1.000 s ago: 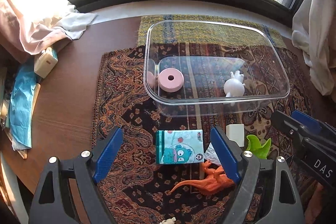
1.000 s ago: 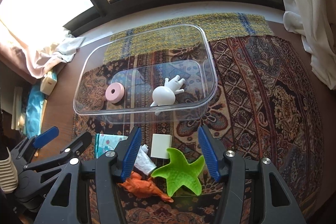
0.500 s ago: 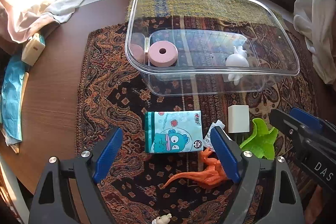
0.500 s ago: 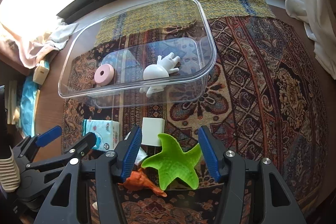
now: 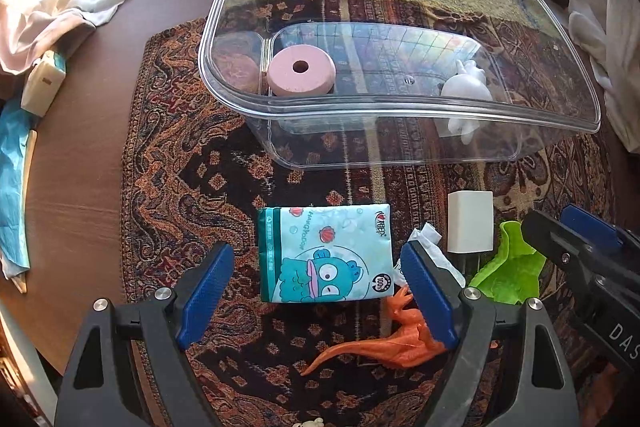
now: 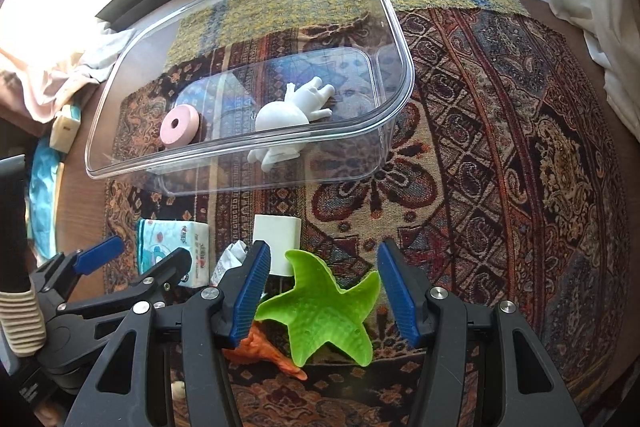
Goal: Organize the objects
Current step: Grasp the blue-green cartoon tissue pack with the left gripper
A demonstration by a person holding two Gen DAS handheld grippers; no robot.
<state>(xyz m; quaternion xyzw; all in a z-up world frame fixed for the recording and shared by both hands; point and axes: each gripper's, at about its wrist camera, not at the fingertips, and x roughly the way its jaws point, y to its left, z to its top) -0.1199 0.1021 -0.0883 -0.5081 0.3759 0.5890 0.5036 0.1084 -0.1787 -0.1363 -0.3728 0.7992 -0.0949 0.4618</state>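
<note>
Patterned rug (image 5: 168,163) covers our bench – left tongs (image 5: 316,297) gape over the tissue pack (image 5: 324,255), right tongs (image 6: 320,287) gape round the green starfish (image 6: 320,311), with the clear bin (image 5: 400,115) waiting at twelve o'clock.

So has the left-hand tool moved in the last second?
Yes. The left gripper has come down toward the tissue pack, which sits between its open fingers, larger than before.

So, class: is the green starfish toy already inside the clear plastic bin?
No, the green starfish toy lies on the rug outside the clear plastic bin.
</note>
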